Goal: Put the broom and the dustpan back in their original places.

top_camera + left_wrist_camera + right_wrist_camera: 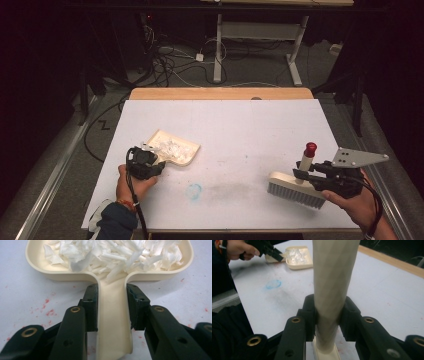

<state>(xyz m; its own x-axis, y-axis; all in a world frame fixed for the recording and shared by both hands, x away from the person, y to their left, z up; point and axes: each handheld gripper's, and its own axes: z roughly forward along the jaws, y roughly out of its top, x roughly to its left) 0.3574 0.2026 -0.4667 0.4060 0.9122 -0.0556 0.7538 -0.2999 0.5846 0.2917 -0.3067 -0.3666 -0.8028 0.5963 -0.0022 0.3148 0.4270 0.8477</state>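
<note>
One dustpan [175, 149], one brush [296, 192], two grippers; the left gripper [112, 307] has its jaws closed on the dustpan's handle, the right gripper [327, 315] has its jaws closed on the brush's handle; the dustpan lies flat on the table [240, 125] left of centre, full of white paper scraps [112, 255], handle pointing back toward the person, long axis slanting away to the right; the brush stands near the right front edge, bristles down, red-tipped handle up; open table lies between them and beyond

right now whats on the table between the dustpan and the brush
In the high view, mostly bare white table between dustpan and brush; just a blue smudge and a grey smear.
</note>
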